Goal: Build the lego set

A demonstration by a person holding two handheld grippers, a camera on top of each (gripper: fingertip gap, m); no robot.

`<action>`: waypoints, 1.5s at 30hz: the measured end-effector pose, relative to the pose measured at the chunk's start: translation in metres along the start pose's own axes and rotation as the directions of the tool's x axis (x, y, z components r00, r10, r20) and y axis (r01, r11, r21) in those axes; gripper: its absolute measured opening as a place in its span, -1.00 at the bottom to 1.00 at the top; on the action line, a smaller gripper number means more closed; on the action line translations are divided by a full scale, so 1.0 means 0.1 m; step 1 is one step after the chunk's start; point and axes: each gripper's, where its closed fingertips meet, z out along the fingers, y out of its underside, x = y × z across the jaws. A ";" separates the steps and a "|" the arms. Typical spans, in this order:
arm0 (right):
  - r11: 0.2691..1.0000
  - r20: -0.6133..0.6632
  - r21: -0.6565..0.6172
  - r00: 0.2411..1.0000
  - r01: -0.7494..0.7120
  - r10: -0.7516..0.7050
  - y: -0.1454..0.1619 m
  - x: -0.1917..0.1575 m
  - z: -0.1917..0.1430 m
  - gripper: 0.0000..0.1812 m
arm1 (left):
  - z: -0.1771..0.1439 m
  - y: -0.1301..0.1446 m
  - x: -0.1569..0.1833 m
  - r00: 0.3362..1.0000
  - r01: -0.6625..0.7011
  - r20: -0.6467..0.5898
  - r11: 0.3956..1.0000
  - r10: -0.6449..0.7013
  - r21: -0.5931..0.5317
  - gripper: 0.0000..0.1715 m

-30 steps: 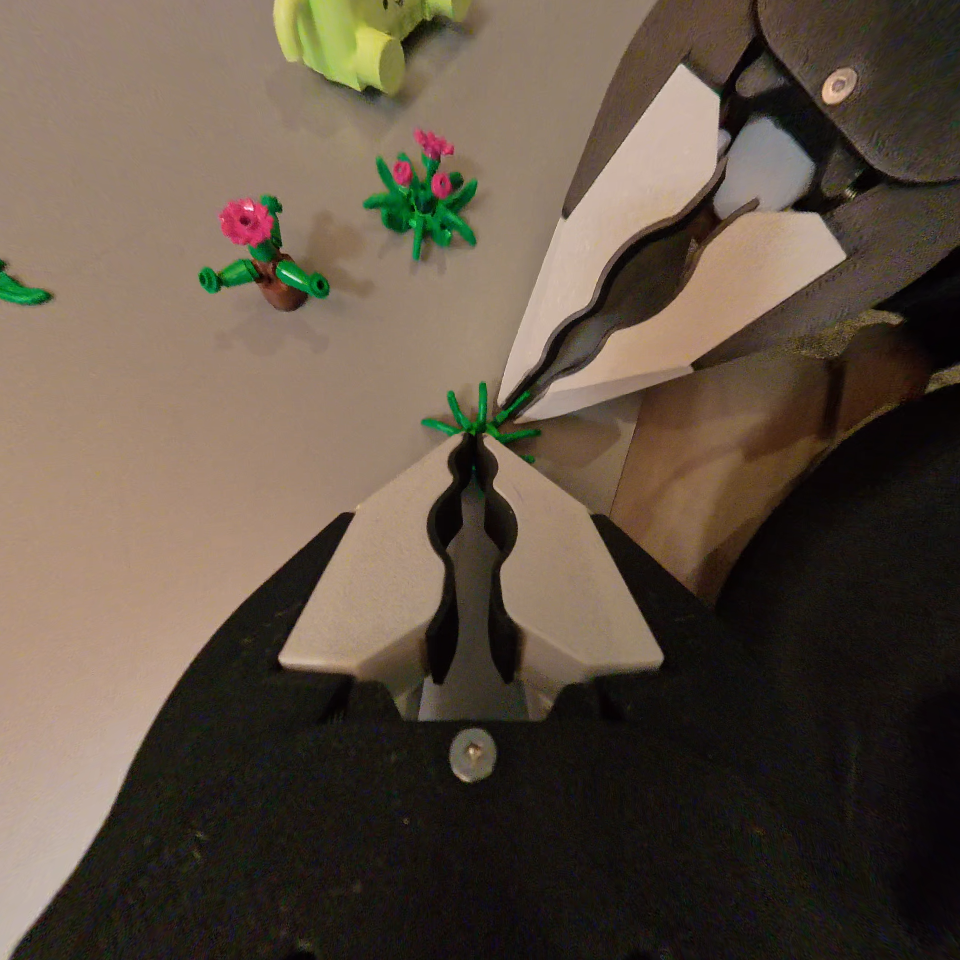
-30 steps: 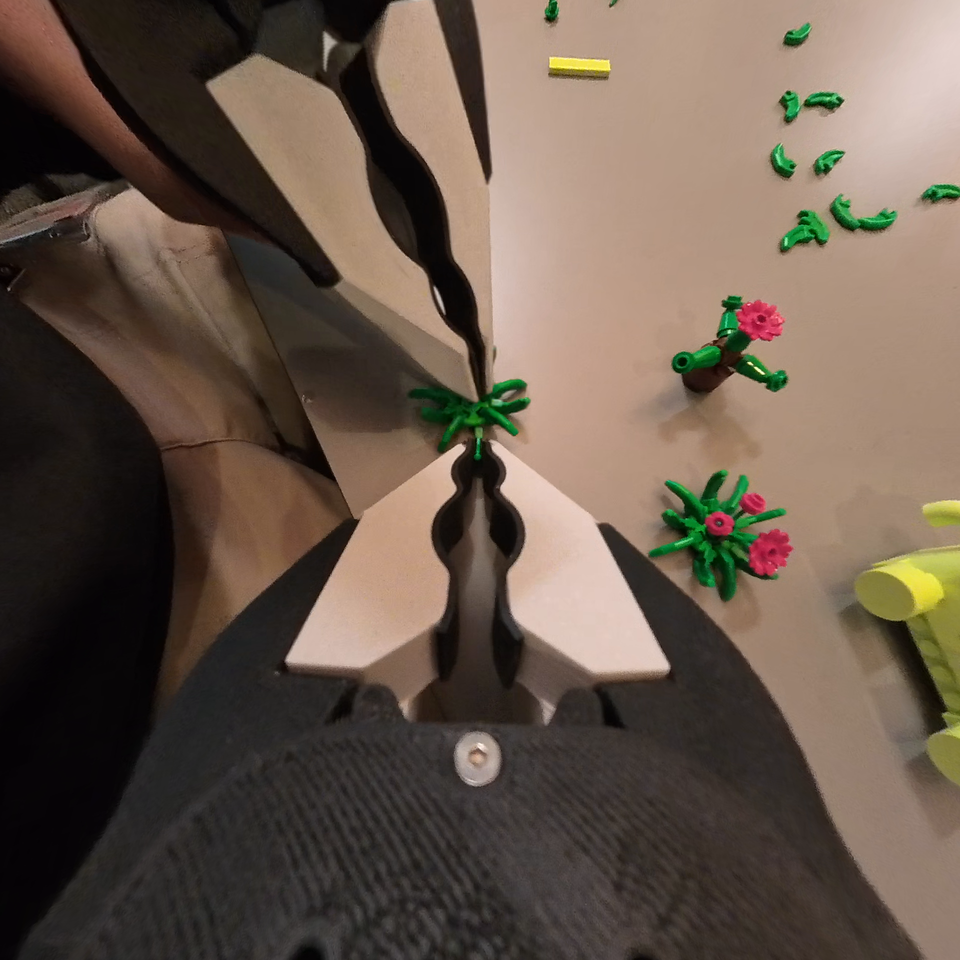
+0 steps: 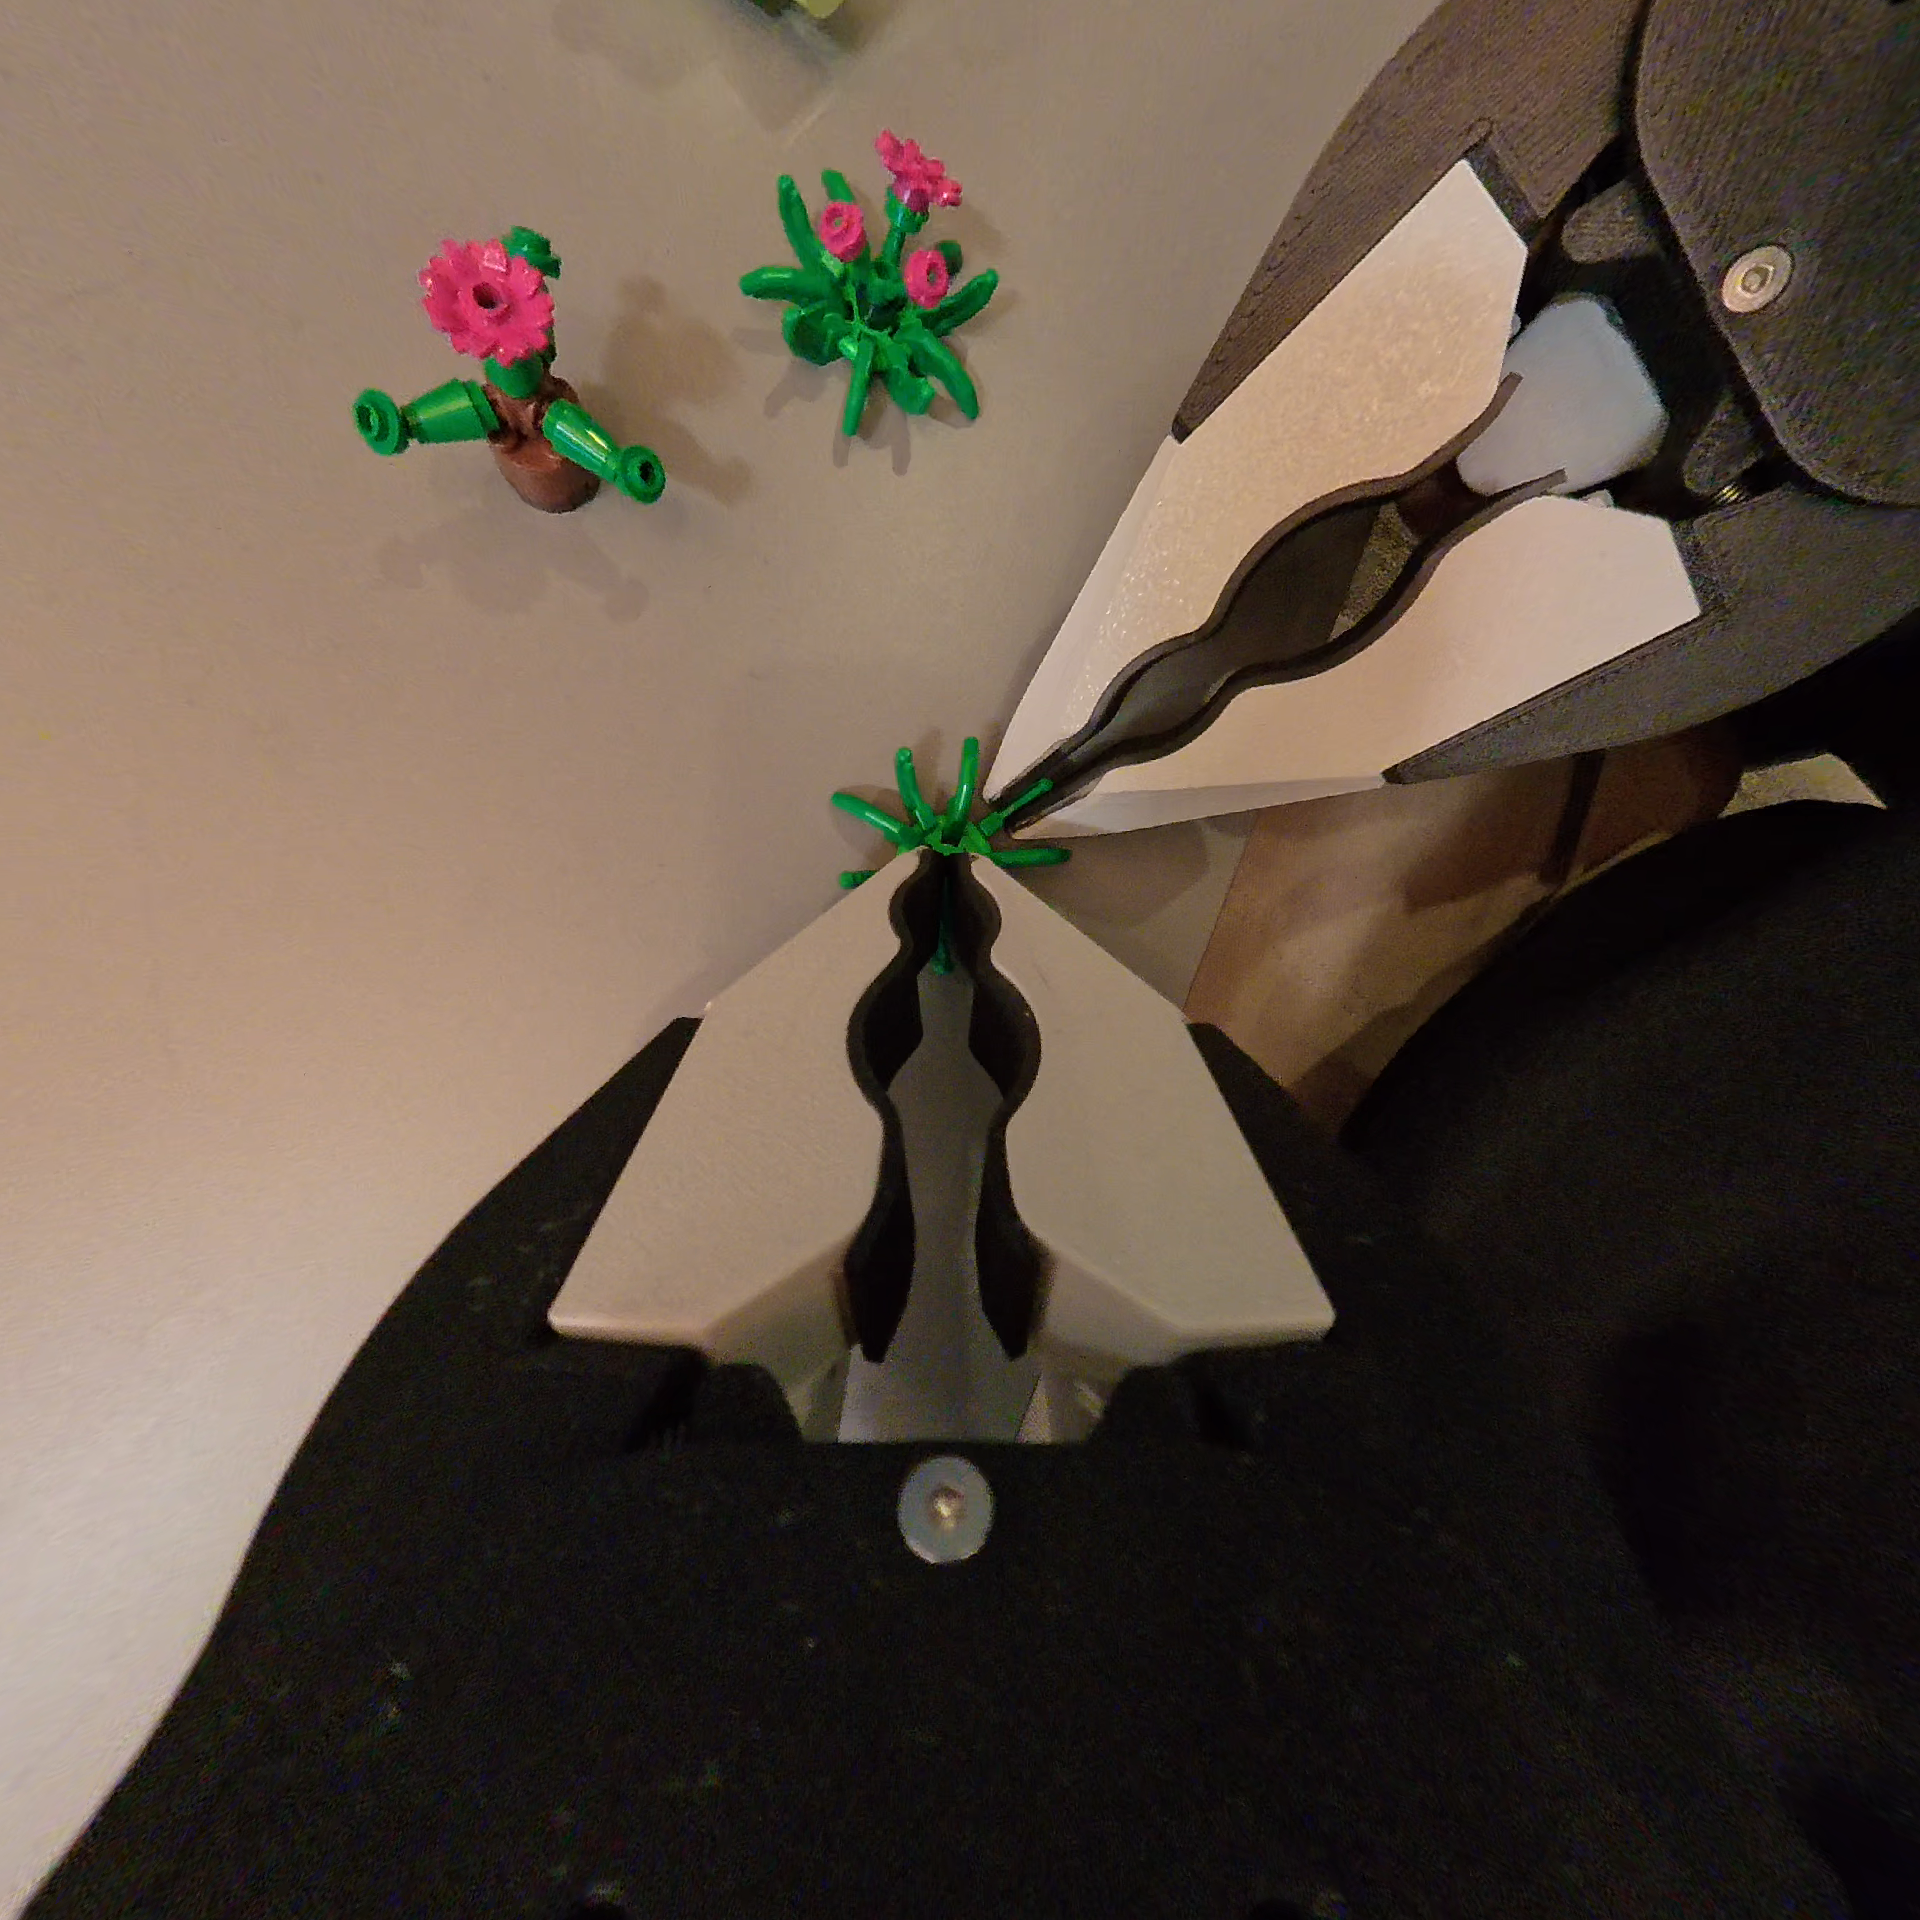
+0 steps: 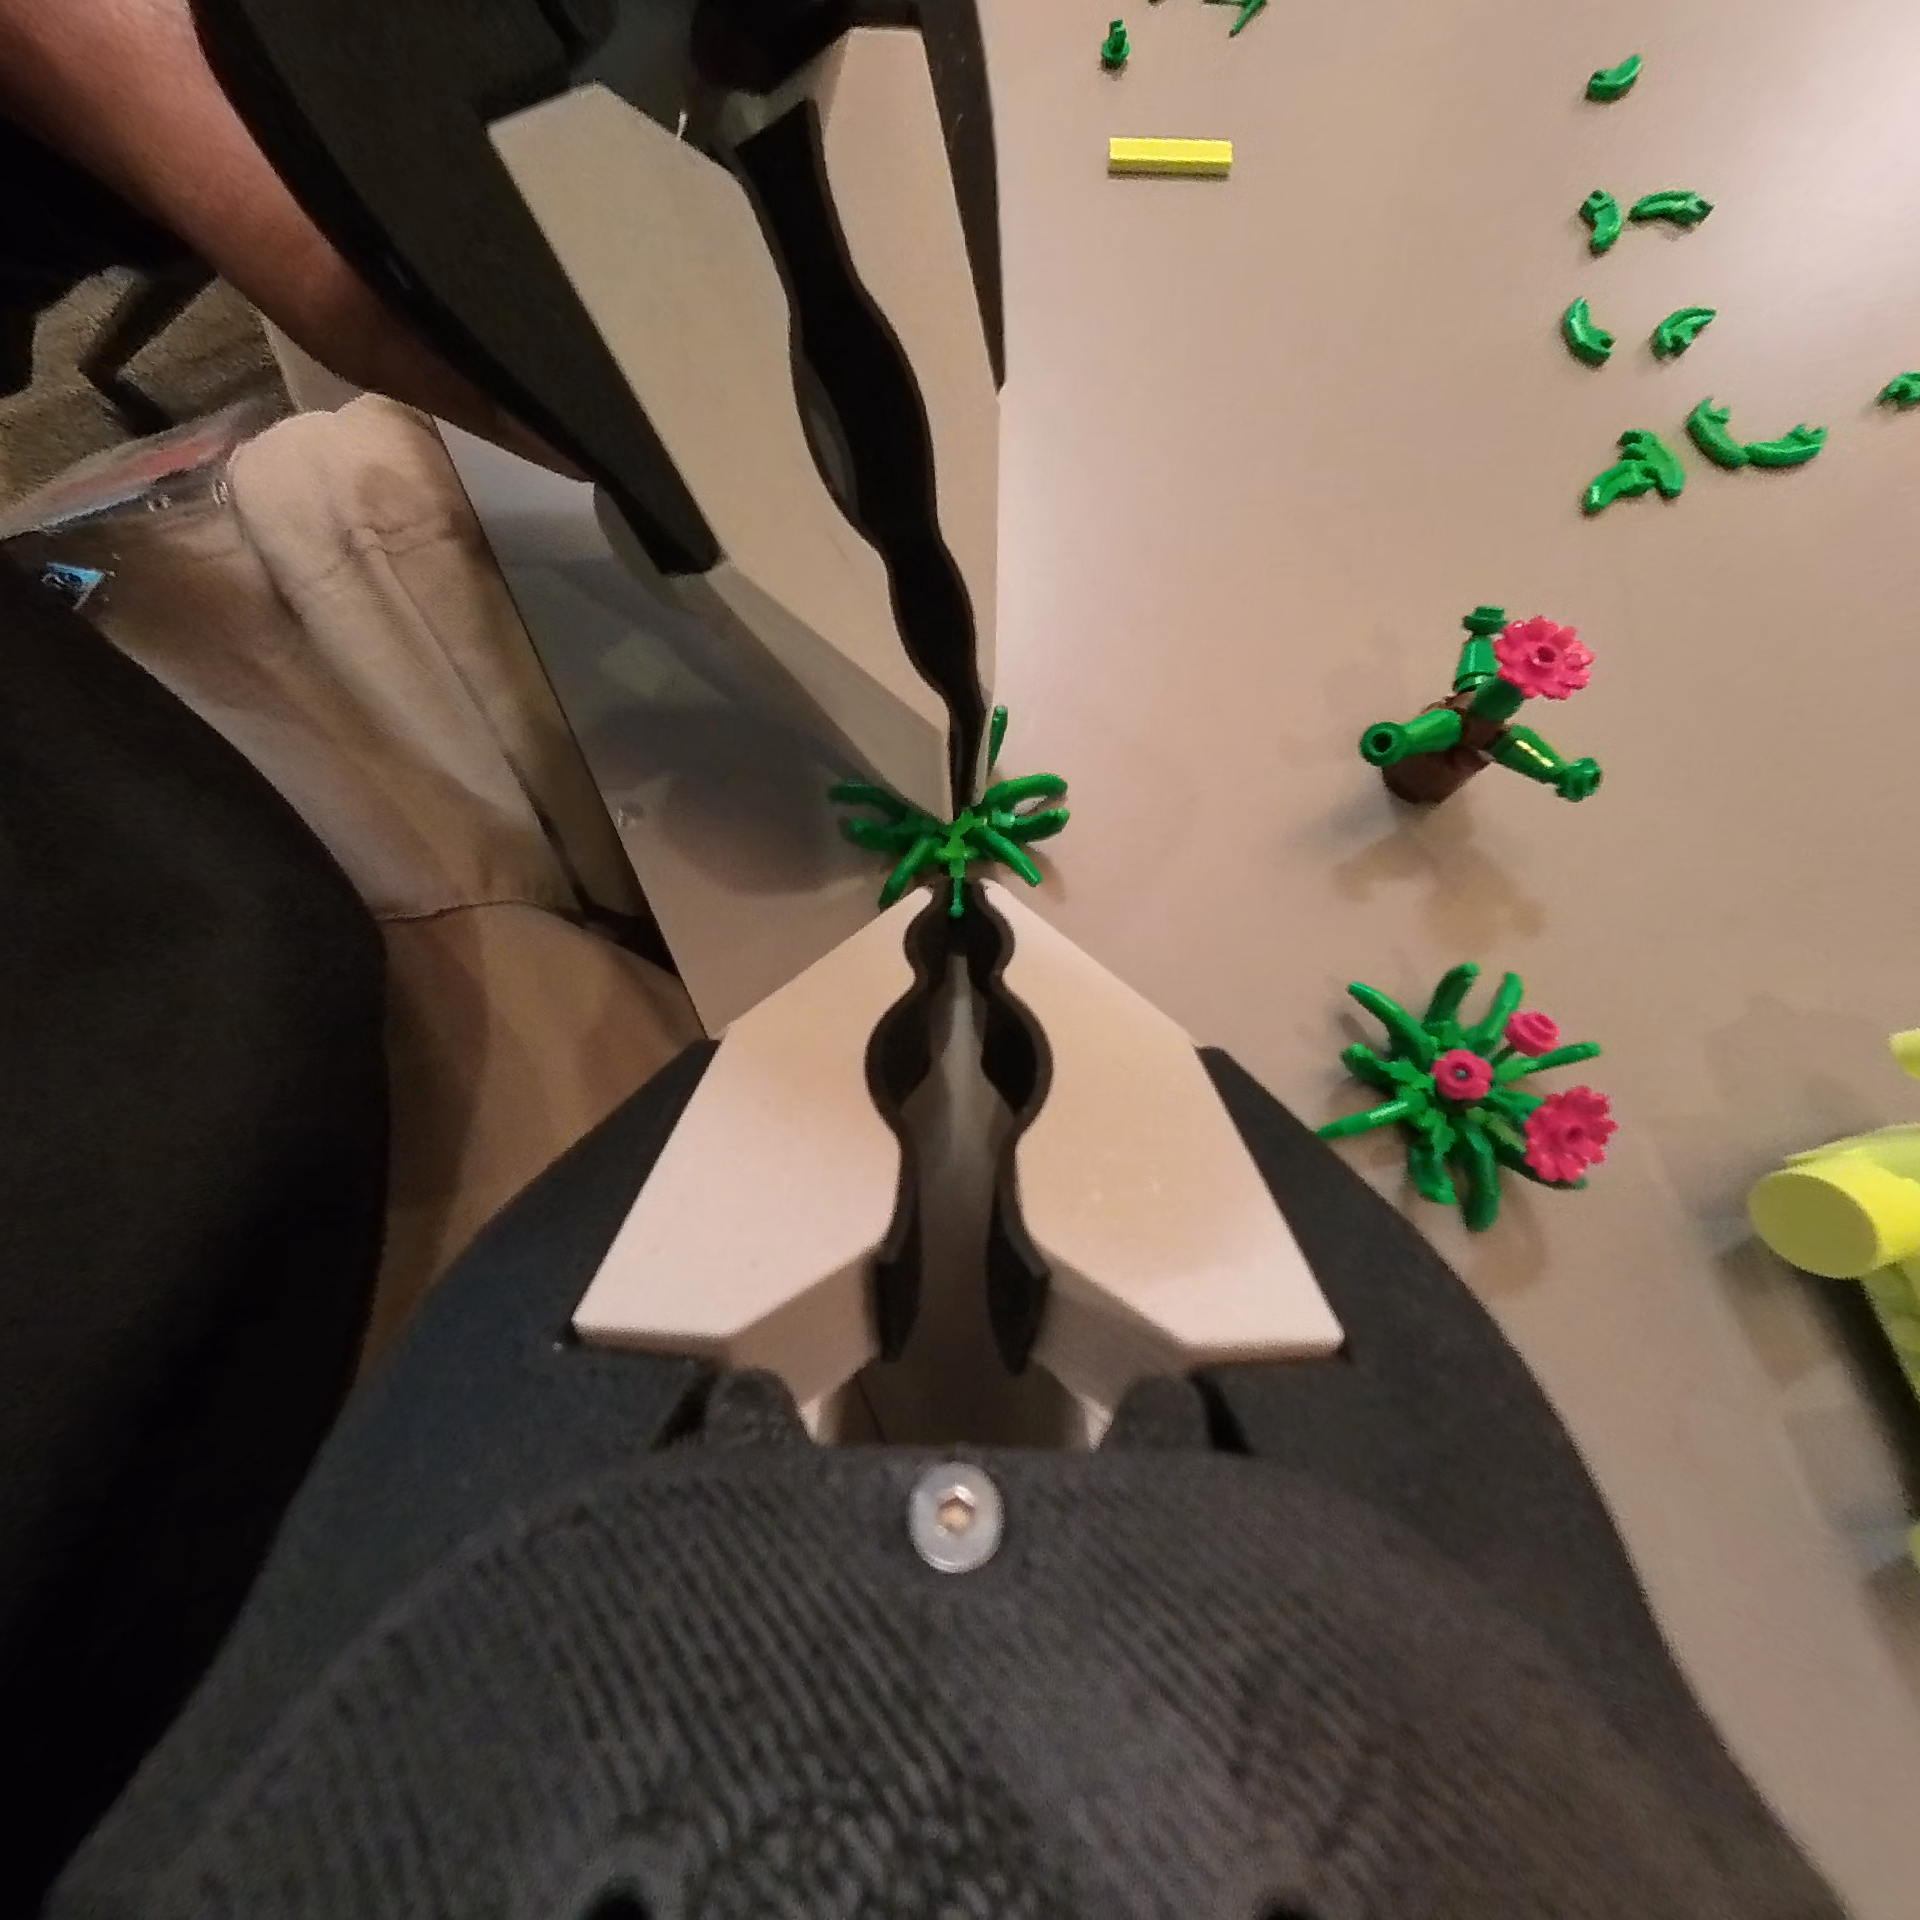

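The fingers [image 3: 1049,997] of the left gripper [image 3: 940,862] and the right gripper [image 4: 956,899] are kept squeezed on the green leafy piece [image 4: 951,831], held above the table [image 3: 260,779] as before, so the joining looks unfinished.

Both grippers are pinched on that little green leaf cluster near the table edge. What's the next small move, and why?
Probably press the two halves straight together. The left gripper and right gripper are both shut on the green leaf cluster, tips nearly touching, held clear of the table, so seating looks unfinished.
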 end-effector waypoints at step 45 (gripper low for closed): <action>0.999 0.037 0.015 0.998 -0.042 0.041 0.01 0.00 0.00 -0.91 | -0.12 -0.01 0.00 0.999 0.014 -0.046 0.998 -0.011 0.059 -0.88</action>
